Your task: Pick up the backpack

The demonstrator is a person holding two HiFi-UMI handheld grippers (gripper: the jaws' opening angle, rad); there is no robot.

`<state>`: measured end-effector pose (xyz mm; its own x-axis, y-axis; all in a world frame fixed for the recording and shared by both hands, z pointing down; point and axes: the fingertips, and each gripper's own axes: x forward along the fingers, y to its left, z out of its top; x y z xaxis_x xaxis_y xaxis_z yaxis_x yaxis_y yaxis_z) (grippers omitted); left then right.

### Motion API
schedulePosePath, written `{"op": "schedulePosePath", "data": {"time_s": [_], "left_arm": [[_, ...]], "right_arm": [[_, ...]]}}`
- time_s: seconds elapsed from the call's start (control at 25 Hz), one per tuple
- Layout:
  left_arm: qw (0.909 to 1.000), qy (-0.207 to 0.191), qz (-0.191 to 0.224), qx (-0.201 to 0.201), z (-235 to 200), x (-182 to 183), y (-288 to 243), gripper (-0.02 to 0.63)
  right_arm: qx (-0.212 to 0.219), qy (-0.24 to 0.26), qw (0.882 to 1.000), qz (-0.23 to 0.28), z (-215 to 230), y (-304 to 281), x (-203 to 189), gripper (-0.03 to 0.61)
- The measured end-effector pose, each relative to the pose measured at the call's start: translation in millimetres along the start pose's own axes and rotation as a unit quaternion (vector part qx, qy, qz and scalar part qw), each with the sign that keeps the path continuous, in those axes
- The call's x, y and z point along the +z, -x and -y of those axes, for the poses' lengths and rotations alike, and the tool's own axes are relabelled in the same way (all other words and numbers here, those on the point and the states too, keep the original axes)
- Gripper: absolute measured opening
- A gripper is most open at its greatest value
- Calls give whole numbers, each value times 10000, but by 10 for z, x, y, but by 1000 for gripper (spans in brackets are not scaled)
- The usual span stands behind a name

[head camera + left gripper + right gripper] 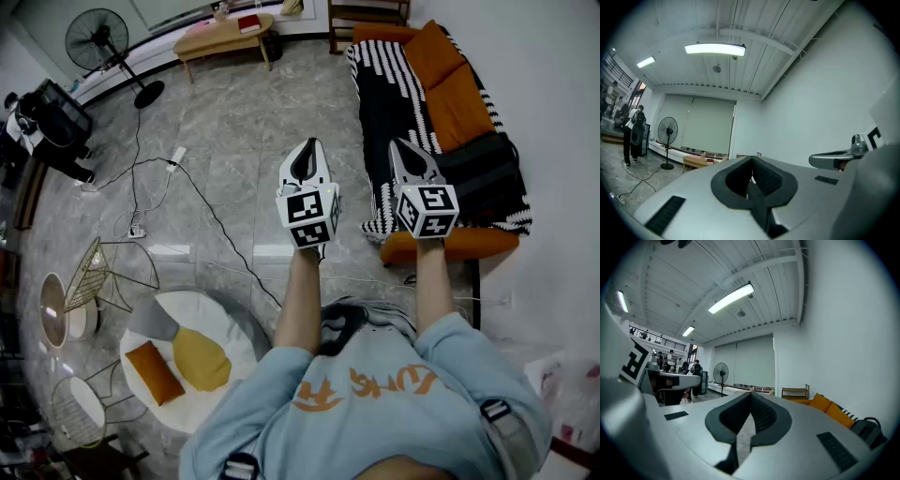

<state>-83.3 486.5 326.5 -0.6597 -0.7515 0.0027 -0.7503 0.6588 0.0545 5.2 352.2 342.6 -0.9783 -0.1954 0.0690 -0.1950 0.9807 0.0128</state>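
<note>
Your left tool (307, 155) and right tool (409, 155): both clenched, empty, near sofa (450, 84). Backpack (486, 176) on sofa. Surface (220, 37) and fan (98, 39) well left of sofa.

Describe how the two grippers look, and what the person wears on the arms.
The left gripper and the right gripper have smooth silver-grey shells tapering to a point, with black ribbed pads lining the jaws. Each bears a white cube with black square markers. The person wears a light blue top with orange print; no sleeves cover the forearms.
</note>
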Motion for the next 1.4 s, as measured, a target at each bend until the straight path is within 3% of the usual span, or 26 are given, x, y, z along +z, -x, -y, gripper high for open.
{"op": "schedulePosePath", "data": {"time_s": [0.24,0.56,0.88,1.12,1.4], "left_arm": [[9996,255,-100,61,-242,-61,-26,21],[9977,634,-191,-115,-308,-222,-143,21],[9979,620,-200,-49,-479,-294,-333,21],[9979,553,-262,199,-768,-308,-607,21],[9959,612,-550,385,-885,-626,-1148,21]], "right_arm": [[229,51,9995,-200,-270,-136,-34,-3],[-75,128,9992,-362,-83,-167,-72,-2],[-48,131,9990,-426,-18,-460,-141,-2],[27,-149,9992,-358,65,-917,-167,-2],[420,-329,9977,-429,272,-1531,-385,-2]]}}
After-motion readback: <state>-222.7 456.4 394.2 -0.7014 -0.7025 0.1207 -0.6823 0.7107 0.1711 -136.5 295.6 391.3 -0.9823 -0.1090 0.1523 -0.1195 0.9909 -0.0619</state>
